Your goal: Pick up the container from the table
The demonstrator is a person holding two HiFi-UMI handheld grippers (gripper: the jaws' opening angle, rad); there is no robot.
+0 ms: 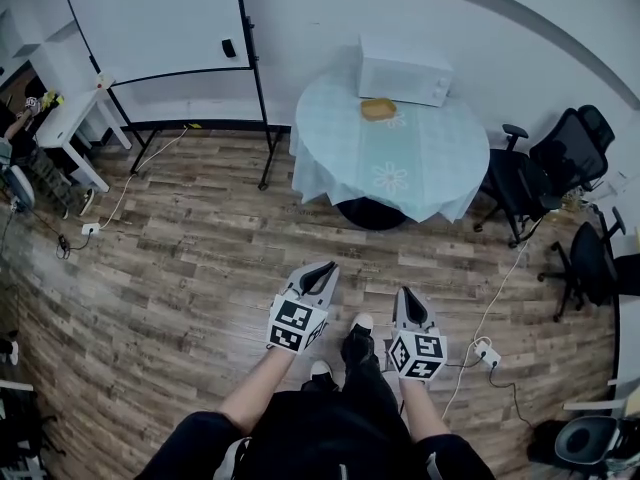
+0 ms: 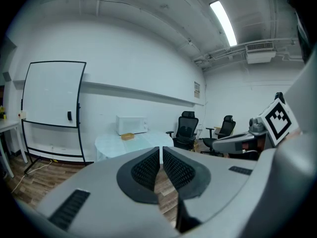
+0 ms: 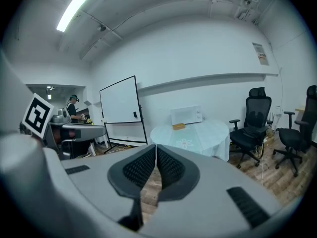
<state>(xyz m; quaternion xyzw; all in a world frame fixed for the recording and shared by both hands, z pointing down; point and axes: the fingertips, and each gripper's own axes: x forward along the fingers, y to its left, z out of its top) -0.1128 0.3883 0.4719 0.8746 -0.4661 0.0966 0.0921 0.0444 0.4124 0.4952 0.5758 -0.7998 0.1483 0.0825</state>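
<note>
Step in hand: approach, pre-grasp, nothing picked up yet. The container [image 1: 378, 109], a small tan tub, sits on the round table [image 1: 430, 183] with the pale cloth. It is just in front of the white microwave [image 1: 404, 70], toward the table's far side. The person stands on the wood floor [image 1: 200, 268], well apart from the table, with shoes showing between the two grippers in the head view. Left gripper [image 1: 326, 268]: jaws together, ribbed pads all but meeting, nothing between them. Right gripper [image 1: 408, 295]: same, closed on nothing. Both are held out in front of the body, side by side on extended forearms. Their noses aim toward the table and tip slightly downward, marker cubes facing up at the head camera. Each gripper view shows the table and container above the jaw tips, a little off the jaw line, so the heading looks about right. Next move, as a judgement: walk up to the table, open one gripper's jaws wide enough to span the container, come in low over the cloth from the near side, close on its side walls, lift. Reach is the likely snag, since the container is set back by the microwave, so standing right at the table edge is probably needed. The office chairs [image 1: 545, 168] on the right and the whiteboard [image 1: 160, 18] on the left look clear of the direct path.
</note>
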